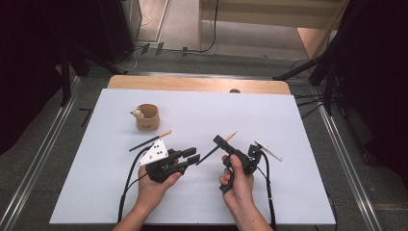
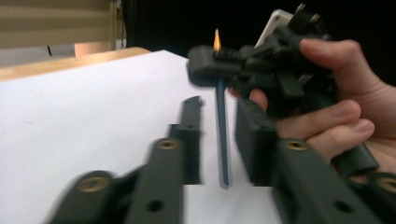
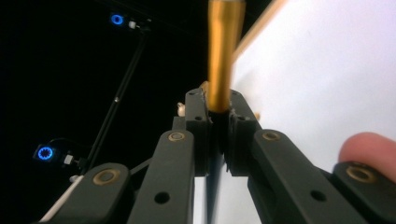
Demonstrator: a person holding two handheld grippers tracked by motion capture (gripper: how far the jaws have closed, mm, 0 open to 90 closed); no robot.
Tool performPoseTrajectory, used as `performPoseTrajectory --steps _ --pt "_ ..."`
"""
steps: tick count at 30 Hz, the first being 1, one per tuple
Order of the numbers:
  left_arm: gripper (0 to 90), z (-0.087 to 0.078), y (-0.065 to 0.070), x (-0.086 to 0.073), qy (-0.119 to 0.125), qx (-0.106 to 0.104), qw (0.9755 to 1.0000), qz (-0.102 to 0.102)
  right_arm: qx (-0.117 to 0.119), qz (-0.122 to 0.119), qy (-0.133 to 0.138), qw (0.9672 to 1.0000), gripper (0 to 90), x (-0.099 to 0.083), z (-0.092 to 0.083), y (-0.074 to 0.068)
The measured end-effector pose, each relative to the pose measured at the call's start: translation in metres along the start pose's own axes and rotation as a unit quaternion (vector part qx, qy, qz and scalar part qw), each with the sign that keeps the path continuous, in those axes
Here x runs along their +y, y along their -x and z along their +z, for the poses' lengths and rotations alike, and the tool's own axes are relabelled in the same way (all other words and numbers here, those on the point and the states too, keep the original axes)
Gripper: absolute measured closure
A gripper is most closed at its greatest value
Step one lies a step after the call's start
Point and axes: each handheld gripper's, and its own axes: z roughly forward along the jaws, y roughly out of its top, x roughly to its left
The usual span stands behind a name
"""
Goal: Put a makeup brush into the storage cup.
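— What is lying hidden or cut off across the white tabletop?

— Its wooden far edge is peeking out behind the white sheet, and the person's forearms are running off the bottom of the high view. The small wooden cup is standing well apart, at the far left, with something pale in it too small to make out.

— And the grippers?

— The right gripper is clamping the slim dark pen just below its gold end; its own view is showing the jaws pressed tight on the gold barrel, the dark shaft blurring away below. The left gripper is standing narrowly parted — in its view the pen's lower end is hanging between the jaws, touching neither as far as the blur allows.

— Anything smaller?

— A second pen is lying on the tabletop beside the left gripper's plate.
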Motion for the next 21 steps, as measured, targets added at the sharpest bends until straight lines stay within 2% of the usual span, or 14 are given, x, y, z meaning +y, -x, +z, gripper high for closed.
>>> performPoseTrajectory --steps 1,3,9,12,16,17,18,19,20,21 --pt "64.5 0.000 0.000 0.000 -0.001 0.000 1.0000 -0.001 0.001 -0.017 0.004 0.9998 83.7 0.001 -0.001 -0.002" --pt "60.2 0.001 0.001 0.001 -0.002 0.000 1.0000 -0.001 -0.010 -0.065 0.006 0.9978 83.7 0.002 -0.003 -0.007" --pt "56.7 0.001 0.002 0.004 -0.009 0.004 0.9999 0.006 -0.026 -0.129 0.005 0.9913 83.7 0.002 -0.002 -0.012" --pt "56.7 0.002 0.002 0.004 -0.014 0.004 0.9999 0.007 -0.035 -0.167 0.002 0.9853 83.7 0.000 -0.001 -0.016" --pt "56.3 0.003 0.003 0.004 -0.021 0.004 0.9997 0.009 -0.051 -0.232 0.000 0.9713 83.7 -0.004 0.000 -0.027" --pt "56.2 0.003 0.003 0.004 -0.023 0.004 0.9997 0.009 -0.054 -0.249 0.000 0.9669 83.7 -0.005 0.000 -0.031" --pt "56.2 0.004 0.003 0.004 -0.024 0.003 0.9997 0.009 -0.055 -0.258 0.000 0.9646 83.7 -0.006 0.000 -0.033" --pt "56.2 0.004 0.004 0.004 -0.026 0.002 0.9996 0.008 -0.059 -0.275 -0.001 0.9596 83.7 -0.008 0.001 -0.036" --pt "56.7 0.005 0.004 0.004 -0.029 0.001 0.9995 0.009 -0.062 -0.287 -0.004 0.9559 83.7 -0.009 0.001 -0.039" --pt "56.8 0.005 0.004 0.004 -0.031 0.001 0.9995 0.010 -0.065 -0.306 -0.003 0.9499 83.7 -0.012 0.002 -0.042"
